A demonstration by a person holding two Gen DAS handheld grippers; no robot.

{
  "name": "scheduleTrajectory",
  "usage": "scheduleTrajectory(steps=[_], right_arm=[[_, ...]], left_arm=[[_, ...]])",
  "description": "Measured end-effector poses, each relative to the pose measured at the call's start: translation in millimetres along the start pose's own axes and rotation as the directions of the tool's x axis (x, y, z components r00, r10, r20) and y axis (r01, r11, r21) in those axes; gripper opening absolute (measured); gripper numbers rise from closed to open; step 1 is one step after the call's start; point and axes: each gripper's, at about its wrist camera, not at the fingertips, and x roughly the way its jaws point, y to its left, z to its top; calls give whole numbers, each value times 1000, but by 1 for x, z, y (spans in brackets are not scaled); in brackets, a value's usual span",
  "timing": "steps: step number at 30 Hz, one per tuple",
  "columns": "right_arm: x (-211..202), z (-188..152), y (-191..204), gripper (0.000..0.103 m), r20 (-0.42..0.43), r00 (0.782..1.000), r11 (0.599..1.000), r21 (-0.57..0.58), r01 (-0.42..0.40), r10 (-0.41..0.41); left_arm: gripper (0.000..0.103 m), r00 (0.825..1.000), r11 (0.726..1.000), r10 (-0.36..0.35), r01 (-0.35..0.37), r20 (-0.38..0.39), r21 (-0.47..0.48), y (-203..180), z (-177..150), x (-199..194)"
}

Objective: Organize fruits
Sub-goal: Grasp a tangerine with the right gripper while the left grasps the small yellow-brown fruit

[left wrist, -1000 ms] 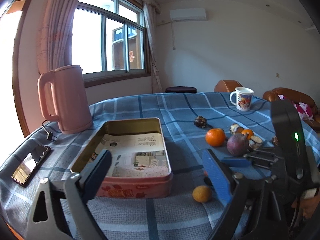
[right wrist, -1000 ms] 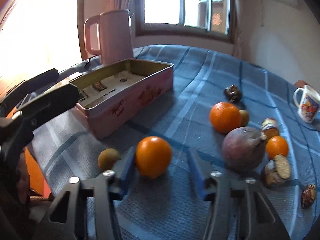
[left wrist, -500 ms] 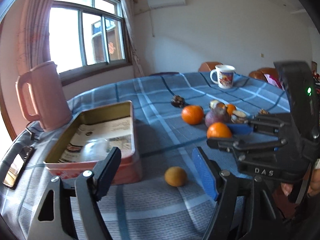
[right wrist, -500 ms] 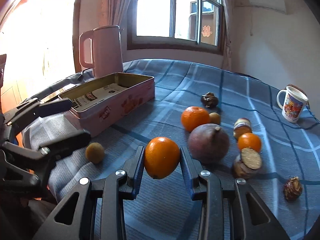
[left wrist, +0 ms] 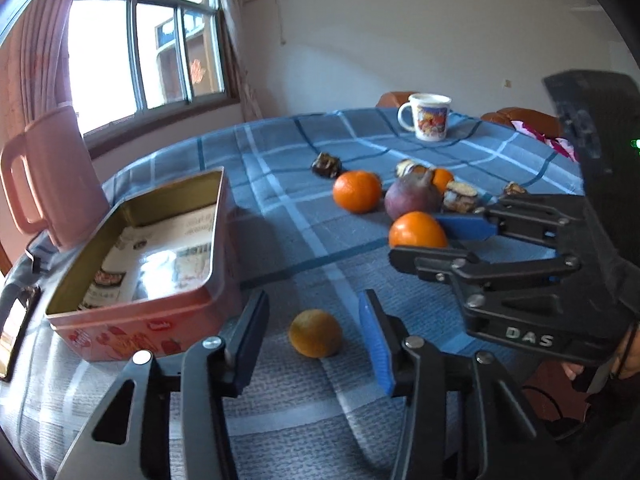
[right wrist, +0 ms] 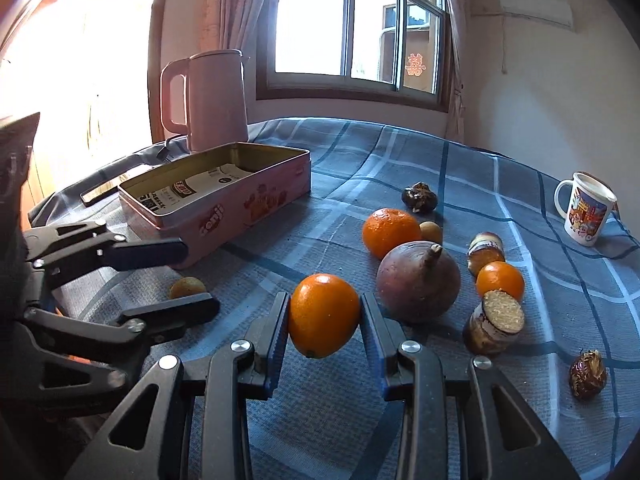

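Observation:
My right gripper [right wrist: 324, 320] is shut on an orange [right wrist: 323, 315] and holds it above the blue checked cloth; it also shows in the left wrist view [left wrist: 418, 231]. My left gripper [left wrist: 314, 330] is open, its fingers either side of a small yellow-brown fruit [left wrist: 316, 333] lying on the cloth. That fruit shows in the right wrist view [right wrist: 187, 287] behind the left gripper's fingers [right wrist: 148, 252]. An open pink tin [left wrist: 136, 256] with paper inside stands left of it. More fruit lies on the cloth: an orange [right wrist: 391, 233], a purple fruit [right wrist: 418, 282], a small orange [right wrist: 500, 281].
A pink kettle [right wrist: 214, 100] stands behind the tin [right wrist: 216, 200]. A white mug [right wrist: 586, 210] is at the far right. Several cut and dried pieces lie near the fruit, one dark [right wrist: 419, 198], one brown [right wrist: 588, 374]. A phone [left wrist: 16, 320] lies at the left table edge.
My right gripper closed on the orange and lifted it off the cloth. My left gripper swung right and came down around the small yellow-brown fruit, jaws narrower than before.

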Motion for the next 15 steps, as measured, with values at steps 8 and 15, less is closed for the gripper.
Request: scheduleTrajectory(steps=[8,15], right_arm=[[3,0,3,37,-7,1000,1000,-12,-1,1],[3,1,4,37,0,1000,1000,-10,-6,6]], left_arm=[[29,998,999,-42,40,-51,-32,4,-4,14],[29,999,998,-27,26,-22,-54,11,-1,9]])
